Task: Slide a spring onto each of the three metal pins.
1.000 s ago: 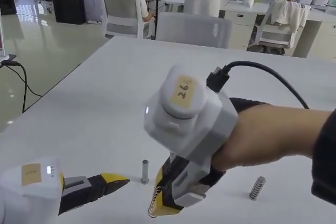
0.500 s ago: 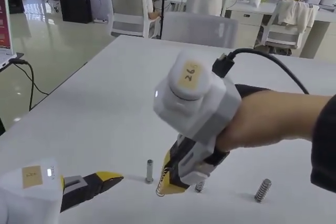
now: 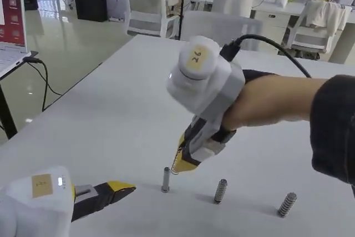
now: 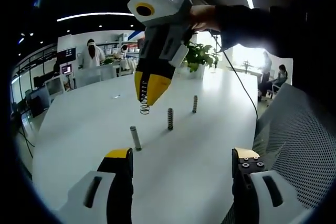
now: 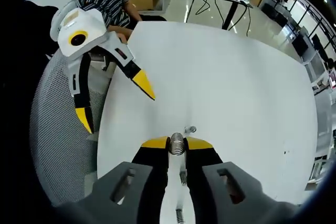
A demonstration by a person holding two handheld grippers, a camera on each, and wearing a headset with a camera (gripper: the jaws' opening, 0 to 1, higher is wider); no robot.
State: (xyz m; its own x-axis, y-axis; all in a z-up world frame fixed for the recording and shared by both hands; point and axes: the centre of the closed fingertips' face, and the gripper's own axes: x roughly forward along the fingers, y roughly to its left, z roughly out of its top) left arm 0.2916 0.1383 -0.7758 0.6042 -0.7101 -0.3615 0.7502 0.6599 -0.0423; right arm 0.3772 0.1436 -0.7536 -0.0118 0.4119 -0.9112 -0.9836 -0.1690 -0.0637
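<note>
Right claw [image 3: 183, 163]: closed on a spring [image 3: 175, 164], pinched between the yellow tips and held in the air over the table [image 3: 111, 115].
Held spring: one end sticks out past the tips, pointing down at the table. It is just above and beside the top of the bare pin [image 3: 166, 180], not touching it and not yet over it. In the right gripper view the pin's top shows just beyond the spring's end.
Left claw [image 4: 181, 157]: open, jaws set wide apart with nothing between them. It is low over the table by the near edge, tips towards the bare pin but well short of it.
Bare pin: upright on the table, at the left end of the row of three as the person faces it.
Middle pin [image 3: 221, 191]: upright, with a spring already round it.
Far-right pin [image 3: 287, 204]: upright, also wearing a spring.
Row: the three pins run roughly along the near edge, each well apart from the next.
Cable [image 3: 266, 70]: black, plugged into the back of the right claw's body and arching over the person's forearm.
Chair [image 4: 294, 145]: grey mesh, just off the table edge beside the left claw.
</note>
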